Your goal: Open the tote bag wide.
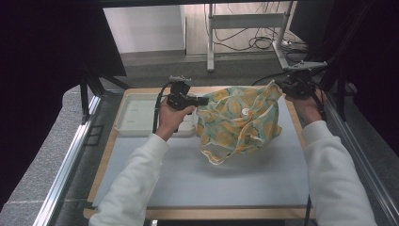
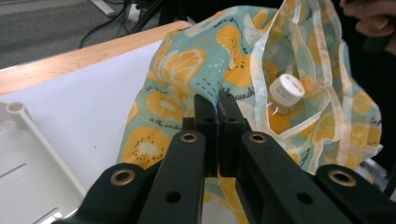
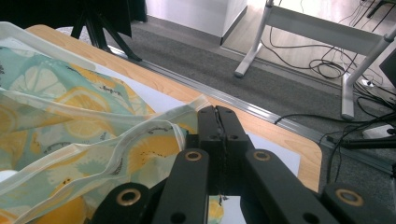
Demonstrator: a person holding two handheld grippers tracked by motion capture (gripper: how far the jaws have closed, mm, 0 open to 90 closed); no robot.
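Observation:
A teal cloth bag (image 1: 240, 120) printed with orange citrus slices sits on the white mat, its mouth held apart. My left gripper (image 1: 201, 100) is shut on the bag's left edge; in the left gripper view the black jaws (image 2: 217, 101) pinch the printed fabric (image 2: 177, 70). My right gripper (image 1: 283, 87) is shut on the bag's cream-trimmed rim at the upper right, and its jaws (image 3: 217, 113) clamp that rim (image 3: 140, 135) in the right gripper view. Inside the bag lies a clear bottle with a white cap (image 2: 287, 88), also seen from above as a white cap (image 1: 245, 111).
A shallow white tray (image 1: 134, 117) rests at the mat's left rear, next to my left hand; its corner (image 2: 28, 154) shows in the left gripper view. The wooden table edge (image 3: 280, 135) runs behind the bag. Cables and a desk frame (image 1: 244, 23) stand on the floor beyond.

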